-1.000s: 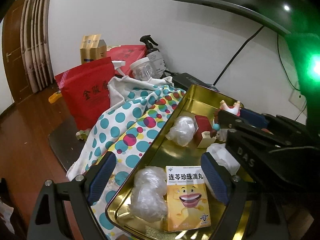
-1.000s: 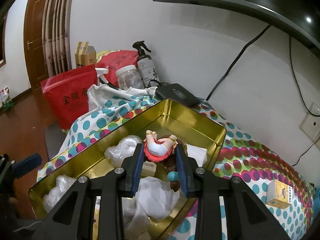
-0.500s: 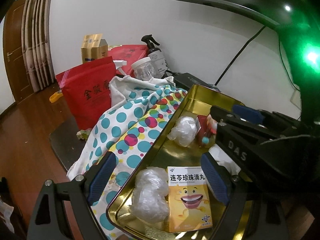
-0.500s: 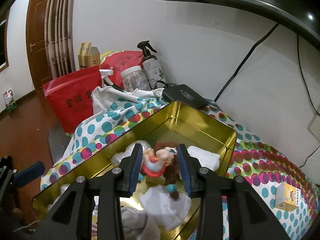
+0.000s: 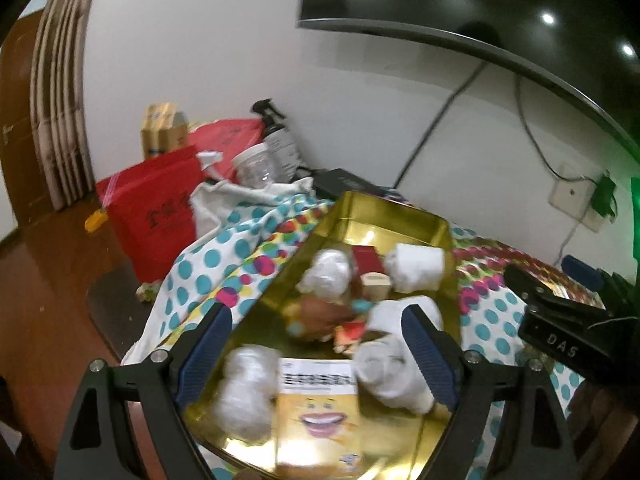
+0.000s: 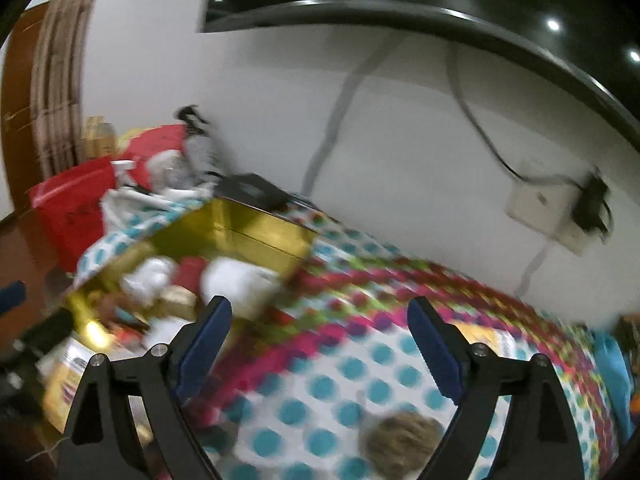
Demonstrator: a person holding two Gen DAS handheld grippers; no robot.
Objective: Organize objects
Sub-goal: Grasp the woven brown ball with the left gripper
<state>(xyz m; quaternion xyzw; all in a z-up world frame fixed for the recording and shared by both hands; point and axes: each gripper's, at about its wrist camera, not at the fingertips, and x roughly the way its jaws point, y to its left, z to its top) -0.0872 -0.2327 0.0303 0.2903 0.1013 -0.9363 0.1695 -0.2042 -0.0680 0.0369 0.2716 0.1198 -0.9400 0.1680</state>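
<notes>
The gold tin sits on the dotted cloth, already holding white bundles, a yellow box and a figurine, while a brown item stays outside below the empty, opening right gripper; the left gripper hangs wide, empty.

Left gripper wide; right gripper opening, empty

Dim indoor light from ceiling spots reflected in the TV. Green glow far right. Glare on gold tin. Right view heavily motion-blurred; fisheye edges bent.
</notes>
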